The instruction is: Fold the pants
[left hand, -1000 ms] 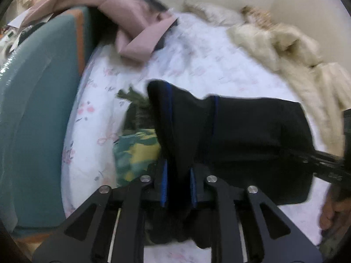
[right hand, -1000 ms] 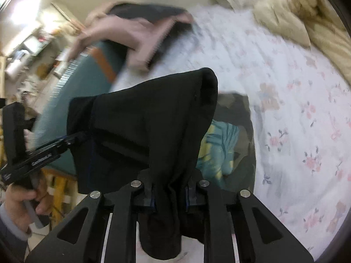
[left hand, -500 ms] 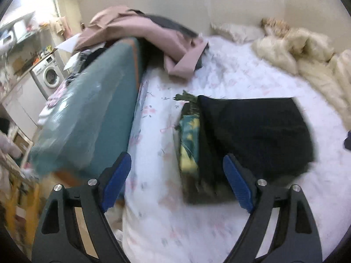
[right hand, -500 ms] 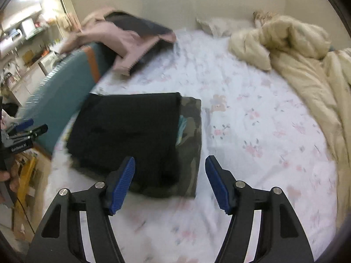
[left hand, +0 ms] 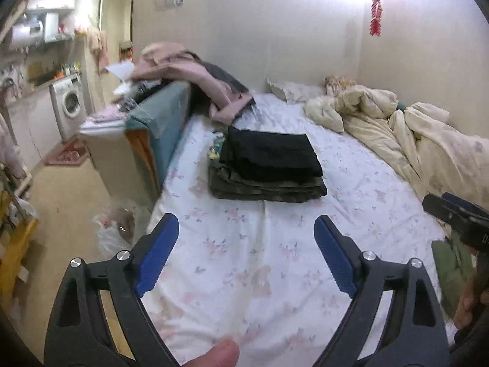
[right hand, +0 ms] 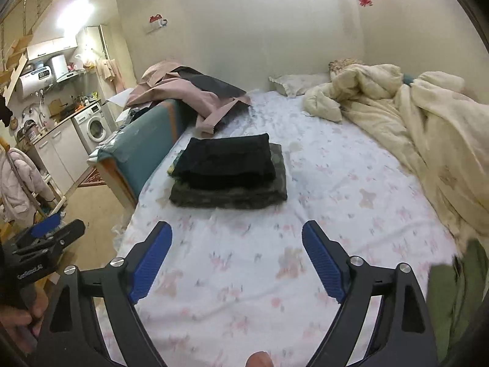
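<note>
Folded black pants (left hand: 269,156) (right hand: 229,160) lie on top of a folded camouflage garment (left hand: 266,188) (right hand: 229,197) on the floral bed sheet (left hand: 244,260) (right hand: 244,260). My left gripper (left hand: 246,232) is open and empty, well back from the stack above the sheet. My right gripper (right hand: 237,238) is open and empty too, also back from the stack. The right gripper shows at the right edge of the left wrist view (left hand: 458,217). The left gripper shows at the left edge of the right wrist view (right hand: 49,238).
A green garment (right hand: 458,290) (left hand: 452,263) lies at the bed's near right. A cream duvet (left hand: 412,140) is heaped along the right. Pink clothes (right hand: 186,91) drape over the teal footboard (right hand: 146,143) at left. A washing machine (left hand: 68,104) and floor are beyond.
Both grippers held the black pants up a second ago. They let go, leaving the pants on the stack, and have pulled back from it with jaws open.
</note>
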Available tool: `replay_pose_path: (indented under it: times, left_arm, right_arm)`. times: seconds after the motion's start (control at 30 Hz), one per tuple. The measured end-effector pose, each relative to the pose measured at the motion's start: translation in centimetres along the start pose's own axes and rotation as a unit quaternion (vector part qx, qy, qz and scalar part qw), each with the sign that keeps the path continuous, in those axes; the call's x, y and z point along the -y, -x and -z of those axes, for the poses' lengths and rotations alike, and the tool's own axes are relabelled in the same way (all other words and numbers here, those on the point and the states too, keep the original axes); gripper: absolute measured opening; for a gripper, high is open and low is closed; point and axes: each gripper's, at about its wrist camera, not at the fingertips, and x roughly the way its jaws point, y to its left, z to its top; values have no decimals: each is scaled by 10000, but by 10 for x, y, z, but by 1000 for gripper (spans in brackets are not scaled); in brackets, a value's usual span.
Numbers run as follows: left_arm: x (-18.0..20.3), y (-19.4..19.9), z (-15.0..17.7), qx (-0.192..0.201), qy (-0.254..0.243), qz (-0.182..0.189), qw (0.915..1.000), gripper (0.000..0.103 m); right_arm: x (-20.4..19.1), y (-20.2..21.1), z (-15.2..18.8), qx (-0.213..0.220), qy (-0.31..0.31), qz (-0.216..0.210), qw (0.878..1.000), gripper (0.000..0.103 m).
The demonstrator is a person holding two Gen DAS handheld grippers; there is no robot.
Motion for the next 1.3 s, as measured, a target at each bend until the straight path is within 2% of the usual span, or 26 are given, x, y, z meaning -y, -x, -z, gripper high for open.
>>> replay_pose_path:
  times: [0.03,0.07,0.13,0.33,0.4,0.43,0.53,0.8,1.3]
  left_arm:
    - [0,9,5,79,14,6,10000,101]
    - [1,22,13,222,24,-15,9998,103]
    - [4,37,27,324,-61,-99,9994,103]
    - [2,38,60,65,156,52,9998,103]
    - [9,39,63,115,24,-20,9999,103]
    - [14,41,61,266,-103,-120,9995,103]
    - [21,43,60,385,-154,-71,9991,103]
    - [15,36,64,101,-27,28,9999,103]
    - [15,36,65,110,-5,42,9999,103]
  right_arm:
    - [-3,8,8,43,21,39,10000,98]
    - [-6,17,19,105,39,64,9999,100]
    - [-9,28,38,198,35,136,9997,103]
    - [-23,39,66,334,83,277,9990,103]
    - [-27,41,68,478,161,325,9982,103]
    - [-29,42,69,526,181,335,9979,103]
    - [-29,39,72,496,176,401,9978,103]
    - [-31,36,74,435,183,434,9979,103]
    - [-32,33,70,450,254,427,9978,103]
